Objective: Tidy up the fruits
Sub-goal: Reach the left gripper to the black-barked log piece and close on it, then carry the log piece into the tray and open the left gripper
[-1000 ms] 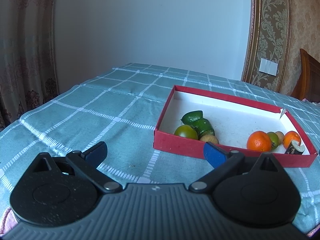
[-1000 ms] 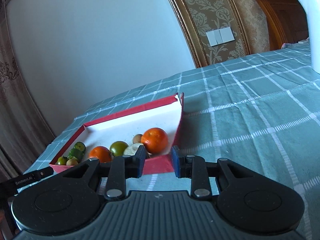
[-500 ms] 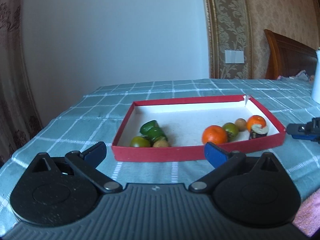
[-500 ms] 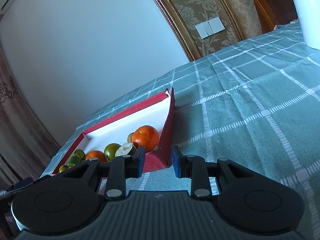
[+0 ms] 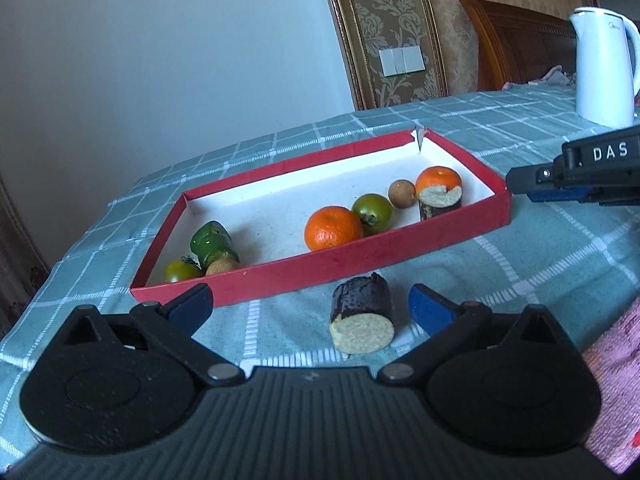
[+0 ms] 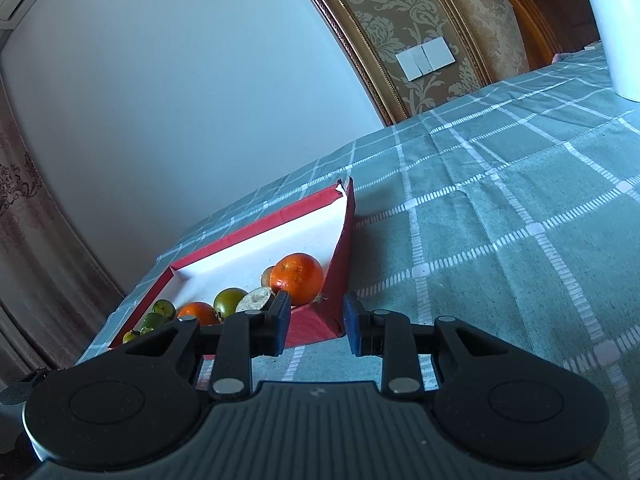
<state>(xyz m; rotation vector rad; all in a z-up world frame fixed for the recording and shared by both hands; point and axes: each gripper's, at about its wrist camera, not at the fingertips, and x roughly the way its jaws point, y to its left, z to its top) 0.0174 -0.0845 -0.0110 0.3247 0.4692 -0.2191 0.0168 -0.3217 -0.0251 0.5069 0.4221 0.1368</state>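
A shallow red box (image 5: pixel 400 254) with a white floor lies on the checked cloth. It holds two oranges (image 5: pixel 333 228), green fruits (image 5: pixel 374 208), a small brown fruit (image 5: pixel 401 194) and a dark cut piece (image 5: pixel 439 200). A second dark cut piece (image 5: pixel 362 318) lies on the cloth outside the box, between my left gripper's (image 5: pixel 308 308) open fingers, nearer the right one. My right gripper (image 6: pixel 314 318) is open with a narrow gap, empty, just short of the box's near corner (image 6: pixel 334 312); it also shows in the left wrist view (image 5: pixel 576 178).
A white kettle (image 5: pixel 604 68) stands at the back right of the table. A pink cloth (image 5: pixel 616 392) lies at the near right edge. A wooden headboard and a patterned wall stand behind the table.
My left gripper has swung right and come lower; the cut piece outside the box has come into view between its fingers. My right gripper has stayed at the box corner.
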